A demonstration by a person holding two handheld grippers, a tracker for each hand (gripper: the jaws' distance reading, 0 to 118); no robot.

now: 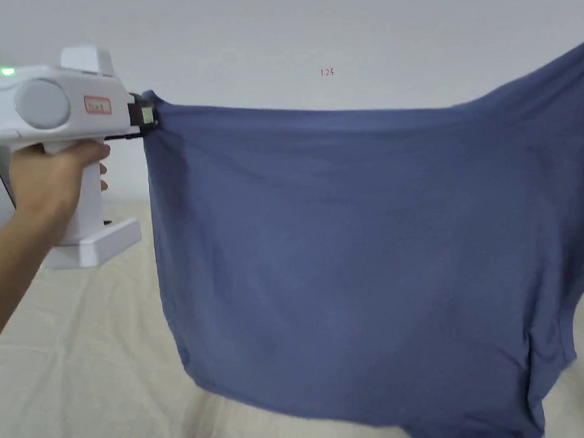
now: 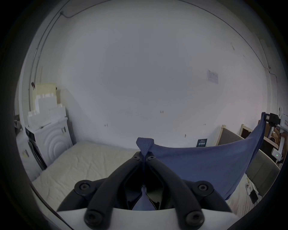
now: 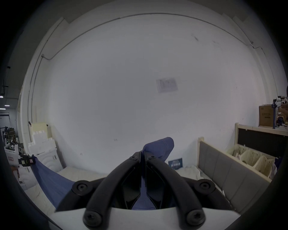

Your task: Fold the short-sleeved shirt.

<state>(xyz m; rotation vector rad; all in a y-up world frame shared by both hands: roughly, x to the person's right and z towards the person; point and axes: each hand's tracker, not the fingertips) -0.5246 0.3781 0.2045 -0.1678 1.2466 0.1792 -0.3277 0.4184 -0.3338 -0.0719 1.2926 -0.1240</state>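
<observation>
The bed [image 1: 79,359] lies below the shirt [image 1: 359,256], which hangs stretched between the left gripper [image 1: 146,116] at 9 o'clock and the right gripper [image 3: 143,154] at 3. Each is clamped on a hem corner; these shallow bites could slip, dropping the shirt crumpled.

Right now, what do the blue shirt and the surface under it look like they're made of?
Shirt: soft matte knit, likely cotton jersey; it drapes limply and shows a stitched hem. Bed surface: cream woven or quilted fabric, matte, creased; the exact fibre is unclear.
</observation>
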